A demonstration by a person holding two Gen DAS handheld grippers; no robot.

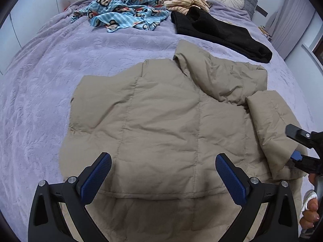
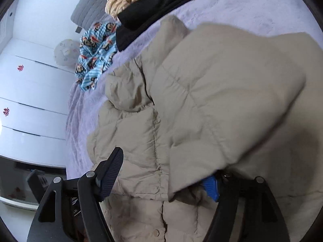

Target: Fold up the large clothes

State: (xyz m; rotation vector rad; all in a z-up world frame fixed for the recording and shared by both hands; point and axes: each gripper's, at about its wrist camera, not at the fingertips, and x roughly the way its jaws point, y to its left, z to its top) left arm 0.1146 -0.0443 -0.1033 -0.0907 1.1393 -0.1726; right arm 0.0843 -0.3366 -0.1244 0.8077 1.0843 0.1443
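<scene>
Beige quilted jacket (image 1: pixel 161 121), lavender bedspread (image 1: pixel 50 80), blue monkey-print cloth (image 1: pixel 125 8), black garment (image 1: pixel 218 32)

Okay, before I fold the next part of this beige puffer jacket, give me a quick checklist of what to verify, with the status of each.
1. Jacket lies on the bed, body spread fairly flat: ok.
2. Right sleeve already folded onto the body: not ok, it is only part way over, near the jacket's right edge.
3. Right gripper has the sleeve: cannot tell; its fingers look apart, with fabric draped over one blue pad.
4. Left gripper free for the next grasp: ok, open and holding nothing, near the hem.
5. Collar smoothed: not ok, it stands up rumpled.
6. Black garment out of the fold's way: ok, lying beyond the collar.
</scene>
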